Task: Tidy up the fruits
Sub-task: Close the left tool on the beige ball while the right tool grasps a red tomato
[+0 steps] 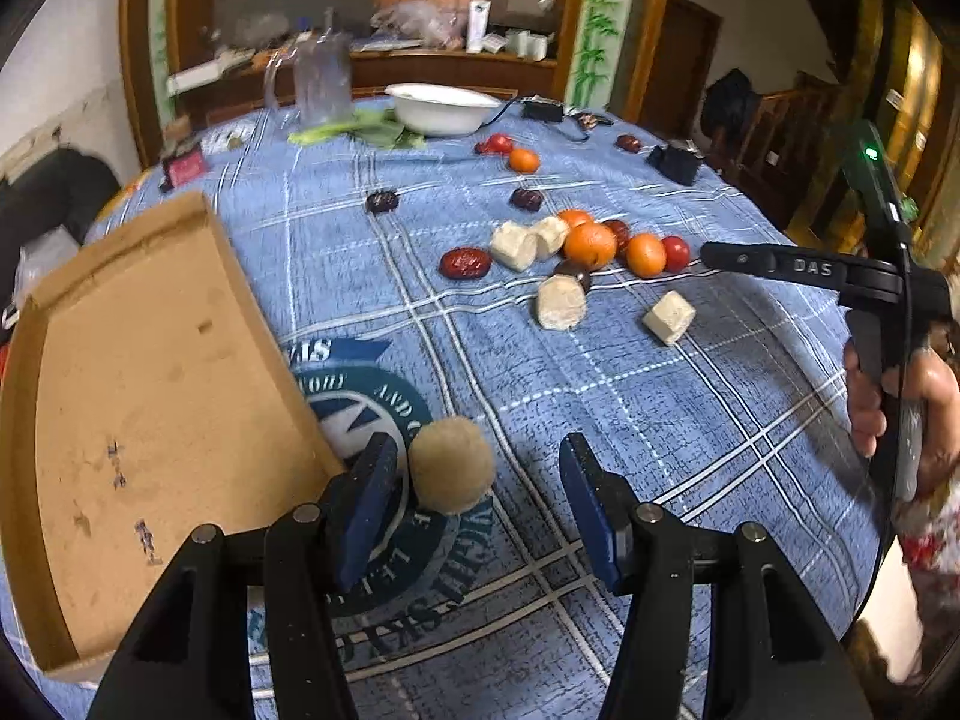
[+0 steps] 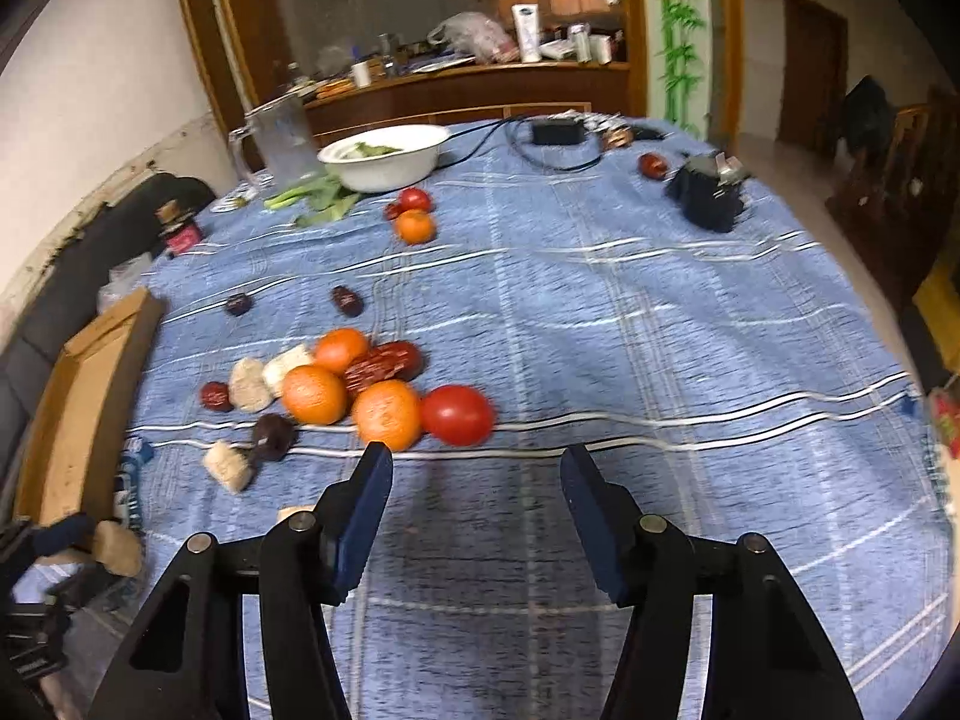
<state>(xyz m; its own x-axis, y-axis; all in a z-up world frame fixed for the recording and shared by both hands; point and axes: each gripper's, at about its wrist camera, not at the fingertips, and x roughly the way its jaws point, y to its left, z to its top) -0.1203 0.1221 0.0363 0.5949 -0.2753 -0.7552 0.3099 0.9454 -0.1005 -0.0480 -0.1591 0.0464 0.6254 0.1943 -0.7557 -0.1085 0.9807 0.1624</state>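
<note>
In the left wrist view a round tan piece [image 1: 451,468] lies between the fingers of my left gripper [image 1: 478,447], against the left pad and clear of the right one, so the gripper is open. A shallow cardboard tray [image 1: 138,372] rests just to its left. Farther out lies a cluster of oranges [image 1: 590,245], tomatoes [image 1: 677,253], red dates [image 1: 465,263] and pale cut chunks [image 1: 561,302]. My right gripper [image 2: 477,468] is open and holds nothing, just short of an orange [image 2: 387,414] and a tomato [image 2: 457,414]. It also shows at the right as the right gripper [image 1: 720,257], held by a hand [image 1: 864,402].
A white bowl [image 2: 384,156], leafy greens [image 2: 318,201] and a clear plastic jug [image 2: 282,138] stand at the far side of the blue checked cloth [image 2: 600,330]. A black box [image 2: 711,195], a cable and a lone orange with a tomato [image 2: 414,213] lie beyond the cluster.
</note>
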